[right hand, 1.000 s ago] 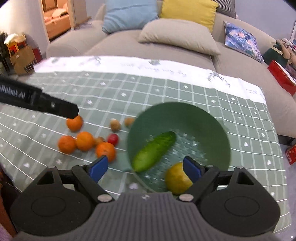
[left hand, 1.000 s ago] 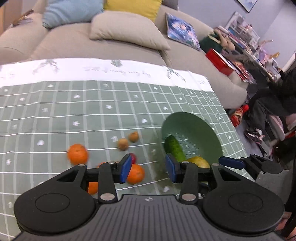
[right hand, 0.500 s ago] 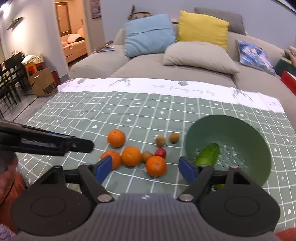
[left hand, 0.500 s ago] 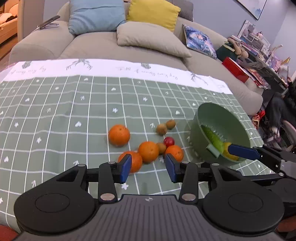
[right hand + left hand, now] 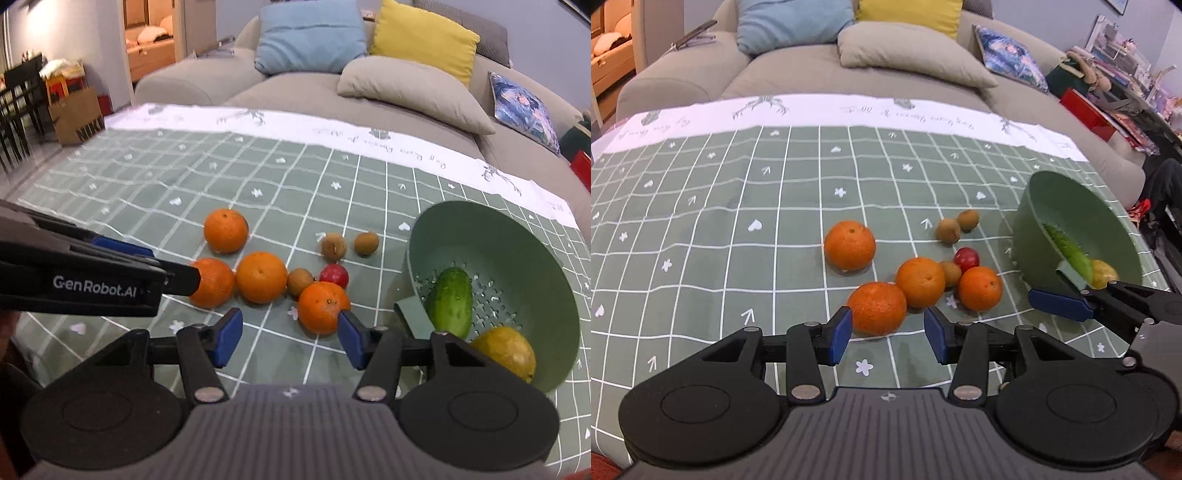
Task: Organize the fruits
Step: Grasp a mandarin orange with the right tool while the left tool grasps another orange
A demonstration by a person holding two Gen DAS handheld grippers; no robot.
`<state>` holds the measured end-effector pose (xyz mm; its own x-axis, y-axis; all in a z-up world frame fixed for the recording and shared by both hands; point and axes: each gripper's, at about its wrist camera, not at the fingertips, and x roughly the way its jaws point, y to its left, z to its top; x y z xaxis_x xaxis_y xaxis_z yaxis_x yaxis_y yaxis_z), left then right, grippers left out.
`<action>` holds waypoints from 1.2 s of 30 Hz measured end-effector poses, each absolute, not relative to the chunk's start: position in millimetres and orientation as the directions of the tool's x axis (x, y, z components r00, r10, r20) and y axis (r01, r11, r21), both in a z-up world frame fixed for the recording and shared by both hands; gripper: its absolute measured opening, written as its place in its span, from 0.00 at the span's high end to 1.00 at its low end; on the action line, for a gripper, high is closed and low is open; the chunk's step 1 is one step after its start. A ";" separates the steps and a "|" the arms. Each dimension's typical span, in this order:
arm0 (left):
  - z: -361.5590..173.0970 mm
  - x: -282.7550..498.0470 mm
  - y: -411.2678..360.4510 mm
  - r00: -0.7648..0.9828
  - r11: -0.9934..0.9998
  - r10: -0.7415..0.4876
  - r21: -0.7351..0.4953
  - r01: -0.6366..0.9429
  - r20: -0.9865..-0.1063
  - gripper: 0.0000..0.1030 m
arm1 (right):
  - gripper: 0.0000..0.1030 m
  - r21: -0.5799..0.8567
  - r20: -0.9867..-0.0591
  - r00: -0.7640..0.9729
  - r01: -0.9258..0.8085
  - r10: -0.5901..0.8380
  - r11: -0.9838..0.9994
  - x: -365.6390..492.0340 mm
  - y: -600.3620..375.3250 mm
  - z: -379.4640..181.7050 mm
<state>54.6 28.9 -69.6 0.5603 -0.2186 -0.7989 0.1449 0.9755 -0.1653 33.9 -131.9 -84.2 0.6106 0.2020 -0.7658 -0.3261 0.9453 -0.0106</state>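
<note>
Several oranges lie clustered on the green checked tablecloth [image 5: 701, 229]. In the left wrist view my left gripper [image 5: 888, 334] hovers just short of the nearest orange [image 5: 877, 308]. Its jaws are opening and nothing is pressed between the pads. In the right wrist view my right gripper [image 5: 290, 338] is closing, empty, with another orange [image 5: 323, 308] just beyond its right finger. A small red fruit [image 5: 333, 275] and three small brown fruits [image 5: 333, 246] sit among the oranges. The green colander bowl [image 5: 517, 236] at the right holds a cucumber [image 5: 450, 301] and a yellow fruit [image 5: 504, 352].
A beige sofa [image 5: 798, 70] with several cushions runs along the table's far edge. The tablecloth's white border [image 5: 849, 110] marks that edge. At the far left stand dark chairs [image 5: 18, 110] and a paper bag [image 5: 75, 118]; clutter and a red box [image 5: 1086, 112] lie to the right.
Both grippers swung left from over the bowl and sank toward the oranges. The right jaws have narrowed a lot. The left jaws have widened a little.
</note>
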 end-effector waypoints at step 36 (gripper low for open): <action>-103.1 88.8 30.2 0.463 0.973 -0.221 -0.224 0.049 -0.859 0.53 | 0.62 0.101 -0.792 0.588 -0.141 0.165 0.985 71.9 -145.2 -127.9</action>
